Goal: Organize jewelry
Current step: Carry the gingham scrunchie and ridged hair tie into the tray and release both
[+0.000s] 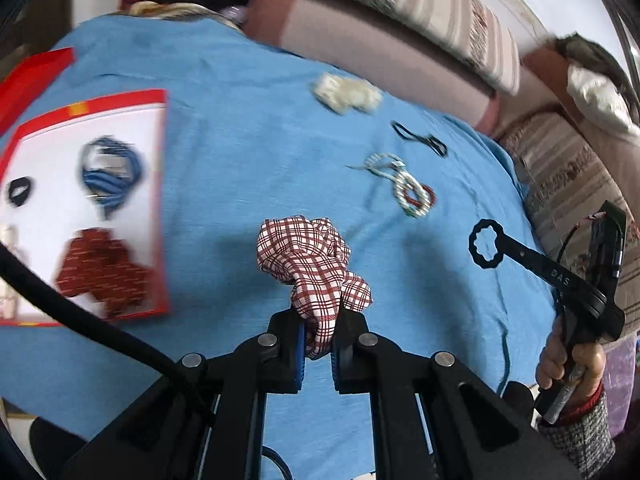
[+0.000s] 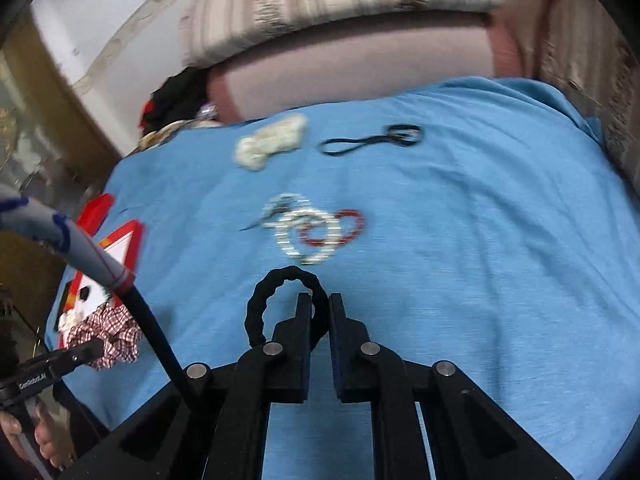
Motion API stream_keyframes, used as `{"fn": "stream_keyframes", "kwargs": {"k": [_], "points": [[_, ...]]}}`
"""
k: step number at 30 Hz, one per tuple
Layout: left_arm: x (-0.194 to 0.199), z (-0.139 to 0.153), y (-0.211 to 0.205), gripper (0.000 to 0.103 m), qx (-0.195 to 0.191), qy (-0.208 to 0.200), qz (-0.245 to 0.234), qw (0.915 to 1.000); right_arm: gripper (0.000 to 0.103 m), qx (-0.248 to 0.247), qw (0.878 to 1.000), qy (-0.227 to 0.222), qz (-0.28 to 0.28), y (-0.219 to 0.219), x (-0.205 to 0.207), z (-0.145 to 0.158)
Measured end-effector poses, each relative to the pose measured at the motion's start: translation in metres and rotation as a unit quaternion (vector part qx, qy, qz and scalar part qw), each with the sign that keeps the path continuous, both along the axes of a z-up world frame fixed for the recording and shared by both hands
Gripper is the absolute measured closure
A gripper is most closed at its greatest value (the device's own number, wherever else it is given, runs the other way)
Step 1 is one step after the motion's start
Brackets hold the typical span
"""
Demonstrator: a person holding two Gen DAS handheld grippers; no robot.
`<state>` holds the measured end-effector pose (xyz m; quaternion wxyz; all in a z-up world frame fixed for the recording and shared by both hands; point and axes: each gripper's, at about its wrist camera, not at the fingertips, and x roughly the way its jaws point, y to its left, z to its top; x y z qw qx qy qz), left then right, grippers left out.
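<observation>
My left gripper [image 1: 320, 320] is shut on a red-and-white checked scrunchie [image 1: 312, 260], lifted above the blue cloth [image 1: 224, 152]. My right gripper [image 2: 320, 304] is shut on a black wavy hair ring [image 2: 260, 300]; the same black ring [image 1: 486, 249] shows in the left wrist view at the right. To the left lies a red-edged white box [image 1: 158, 200] with a blue hair tie [image 1: 110, 176], a dark red scrunchie [image 1: 104, 272] and a small black ring [image 1: 19, 192]. On the cloth lie beaded bracelets [image 1: 404, 184], a thin black elastic [image 1: 420, 138] and a cream scrunchie [image 1: 346, 94].
A pink cushion [image 1: 360, 36] and striped pillows [image 1: 452, 12] border the cloth at the back. A person's hand [image 1: 572, 364] grips the right tool's handle. The box corner [image 2: 120, 240] and the checked scrunchie [image 2: 108, 340] appear at the left of the right wrist view.
</observation>
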<state>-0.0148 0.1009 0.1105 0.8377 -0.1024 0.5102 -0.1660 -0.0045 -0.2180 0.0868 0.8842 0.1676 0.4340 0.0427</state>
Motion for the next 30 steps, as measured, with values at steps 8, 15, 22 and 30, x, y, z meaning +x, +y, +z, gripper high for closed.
{"fn": "stream_keyframes", "kwargs": {"k": [8, 15, 22, 30], "points": [[-0.009, 0.009, 0.086, 0.094, 0.018, -0.026, 0.076, 0.9966, 0.094, -0.011, 0.997, -0.007, 0.076, 0.086, 0.022, 0.017], [0.004, 0.011, 0.15, 0.094, 0.036, -0.032, 0.127, 0.9907, 0.094, -0.007, 0.991, -0.011, 0.134, 0.159, 0.042, 0.023], [0.036, 0.012, 0.189, 0.094, 0.05, -0.039, 0.15, 0.9866, 0.094, 0.012, 0.981, -0.012, 0.194, 0.234, 0.07, 0.027], [0.104, -0.003, 0.224, 0.094, 0.07, -0.021, 0.157, 0.9849, 0.094, 0.028, 0.969, 0.0, 0.247, 0.315, 0.101, 0.016]]}}
